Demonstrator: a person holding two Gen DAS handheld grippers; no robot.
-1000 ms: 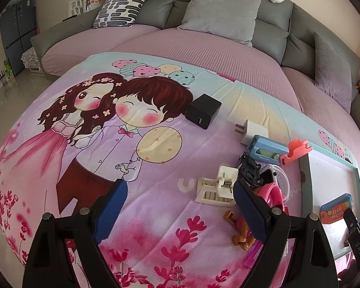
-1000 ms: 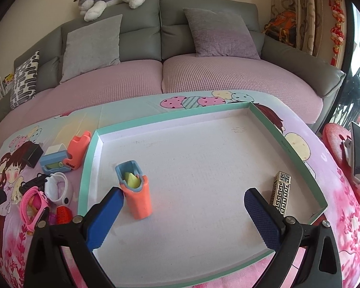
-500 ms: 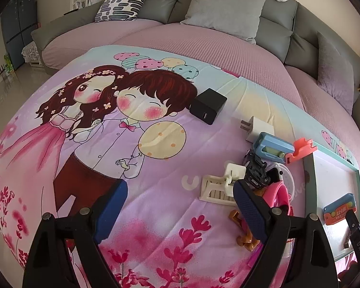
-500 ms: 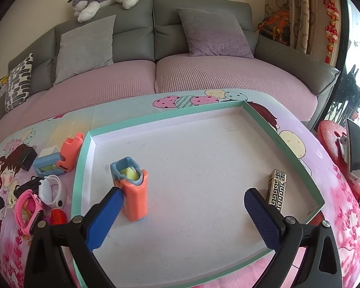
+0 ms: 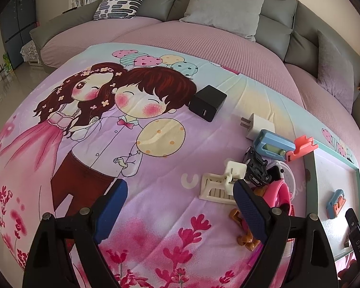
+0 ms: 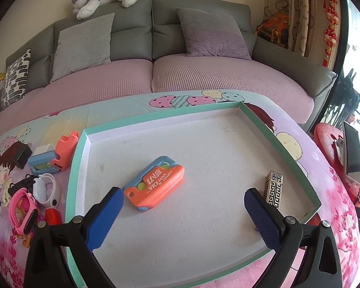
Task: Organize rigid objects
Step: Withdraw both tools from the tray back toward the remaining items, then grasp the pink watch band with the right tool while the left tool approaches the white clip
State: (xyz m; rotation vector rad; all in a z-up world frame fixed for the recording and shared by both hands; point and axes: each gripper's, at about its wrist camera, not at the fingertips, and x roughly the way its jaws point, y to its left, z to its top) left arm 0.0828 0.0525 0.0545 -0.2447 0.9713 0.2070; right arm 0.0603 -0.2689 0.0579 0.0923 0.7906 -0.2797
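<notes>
Right wrist view: the right gripper (image 6: 183,212) is hovering wide open, empty, over the tray (image 6: 228,110), where the orange carrot knife (image 6: 156,186) is lying flat; the left gripper (image 5: 180,206) is gaping, empty too.

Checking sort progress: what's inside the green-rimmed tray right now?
Inside the tray: an orange-and-blue carrot knife toy lying flat, and a gold-patterned lighter near the right wall. The near corners sit behind the right tool, unseen.

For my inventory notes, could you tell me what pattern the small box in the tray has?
A black-and-gold Greek-key pattern on the small box, clearest in the right wrist view.
</notes>
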